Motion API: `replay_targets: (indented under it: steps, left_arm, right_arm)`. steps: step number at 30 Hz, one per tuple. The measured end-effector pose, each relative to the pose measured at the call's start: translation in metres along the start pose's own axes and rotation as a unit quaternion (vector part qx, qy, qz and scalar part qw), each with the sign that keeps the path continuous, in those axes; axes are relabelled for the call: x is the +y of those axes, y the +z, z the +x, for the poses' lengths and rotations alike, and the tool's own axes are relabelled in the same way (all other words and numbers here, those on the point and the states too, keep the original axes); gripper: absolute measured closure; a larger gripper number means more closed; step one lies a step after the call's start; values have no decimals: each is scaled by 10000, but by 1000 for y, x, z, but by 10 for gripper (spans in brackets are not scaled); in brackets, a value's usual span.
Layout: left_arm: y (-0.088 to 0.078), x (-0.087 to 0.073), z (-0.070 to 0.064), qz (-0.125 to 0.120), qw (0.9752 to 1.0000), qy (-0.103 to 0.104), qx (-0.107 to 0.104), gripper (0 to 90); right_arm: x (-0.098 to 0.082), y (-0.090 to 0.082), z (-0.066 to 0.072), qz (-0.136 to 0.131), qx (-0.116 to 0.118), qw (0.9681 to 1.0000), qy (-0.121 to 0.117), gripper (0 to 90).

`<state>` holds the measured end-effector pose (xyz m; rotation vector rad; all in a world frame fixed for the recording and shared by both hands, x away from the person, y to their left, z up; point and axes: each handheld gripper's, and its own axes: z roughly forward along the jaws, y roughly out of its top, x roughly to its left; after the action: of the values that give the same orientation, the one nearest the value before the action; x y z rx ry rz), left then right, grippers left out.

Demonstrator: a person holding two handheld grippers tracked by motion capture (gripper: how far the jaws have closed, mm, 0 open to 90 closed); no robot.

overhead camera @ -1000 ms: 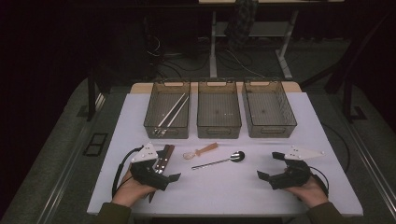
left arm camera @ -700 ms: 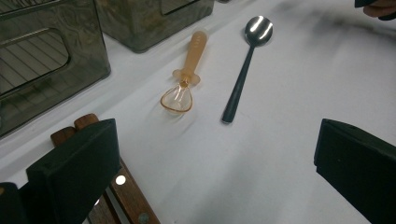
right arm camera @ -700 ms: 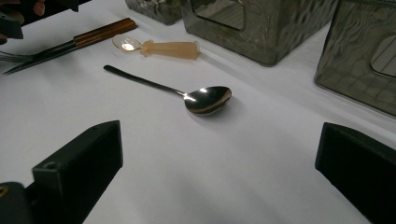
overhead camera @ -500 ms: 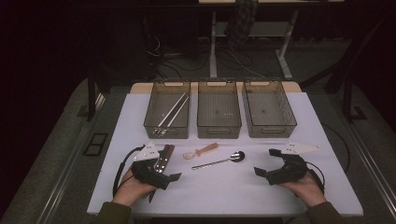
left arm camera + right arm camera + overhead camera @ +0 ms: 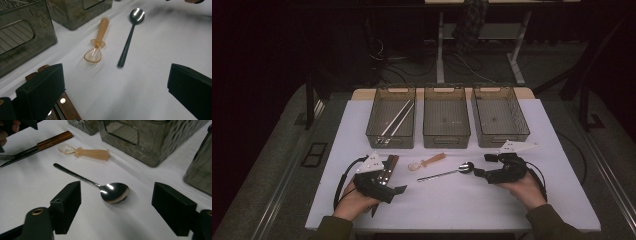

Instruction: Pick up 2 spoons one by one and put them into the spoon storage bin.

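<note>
Right gripper is closing in on the metal spoon, lying mid-table toward the near edge; jaws have just been narrowing, not yet pressing. Should straddle the bowl squarely. Left gripper is resting released.

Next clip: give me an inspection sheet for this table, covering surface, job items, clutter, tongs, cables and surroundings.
Surface: white table, no spills seen.
Job's things: metal spoon lies flat, its bowl between the right tongs' jaws, not yet pinched. Plastic spoon lies beside it. Three bins stand in a row behind; the left bin holds chopsticks.
Clutter: wood-handled cutlery lies under the left tongs.
Grippers: right tongs open around the spoon's bowl, jaws just closing. Left tongs open, nothing between them.
Cables: one loops from each tool across the table.
Surroundings: dark floor, desk legs and cables behind the table.
</note>
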<state>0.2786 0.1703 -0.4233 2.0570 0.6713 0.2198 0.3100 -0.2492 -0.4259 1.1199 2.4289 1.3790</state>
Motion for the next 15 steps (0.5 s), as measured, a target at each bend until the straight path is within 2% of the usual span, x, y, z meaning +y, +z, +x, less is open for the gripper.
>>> replay_targets:
  steps: [7, 15]
  left_arm:
    - [0, -1, 1, -40, 10000, -28, -46, 0]
    - [2, -1, 1, -19, 9999, -42, -106, 0]
  right_arm:
    - [8, 15, -9, 81, -90, 9999, 53, 313]
    - [11, 31, -12, 283, 60, 9996, 6, 412]
